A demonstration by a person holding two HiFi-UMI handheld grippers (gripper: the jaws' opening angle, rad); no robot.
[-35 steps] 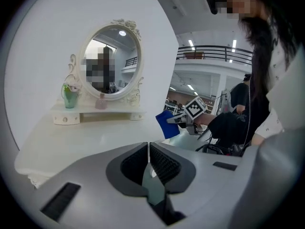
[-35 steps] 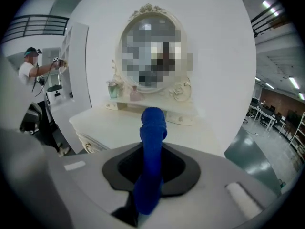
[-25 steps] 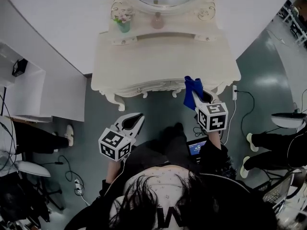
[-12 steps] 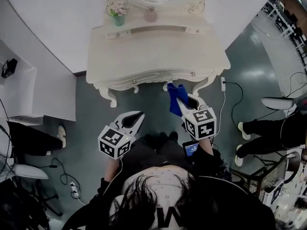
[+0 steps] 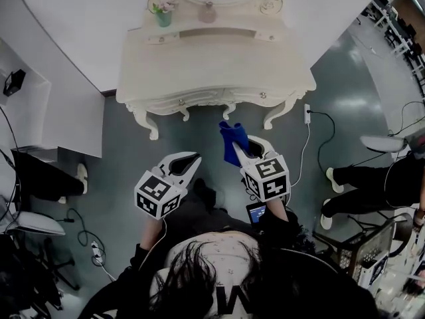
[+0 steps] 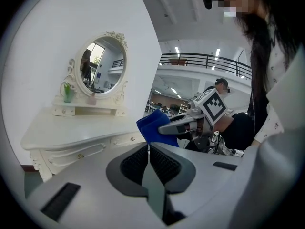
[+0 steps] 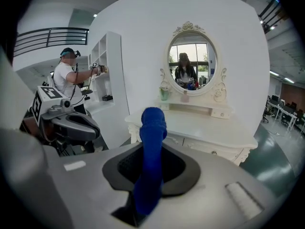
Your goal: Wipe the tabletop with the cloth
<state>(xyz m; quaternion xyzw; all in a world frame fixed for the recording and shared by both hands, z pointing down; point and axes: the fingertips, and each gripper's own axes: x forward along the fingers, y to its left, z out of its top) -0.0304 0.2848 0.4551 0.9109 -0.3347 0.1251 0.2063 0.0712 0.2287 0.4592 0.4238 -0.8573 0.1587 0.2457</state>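
Right claw (image 5: 242, 146) pinches cloth (image 7: 153, 123), short of tabletop (image 5: 212, 65); left claw (image 6: 148, 149) pressed together, empty. Next I reach far, press cloth down.

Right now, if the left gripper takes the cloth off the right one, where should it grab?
Probably the bunched free end of the cloth, which sticks out past the tips of the right gripper; the rest is clamped between its jaws. Come from the left, where it hangs free. The left gripper is shut, so open it first.
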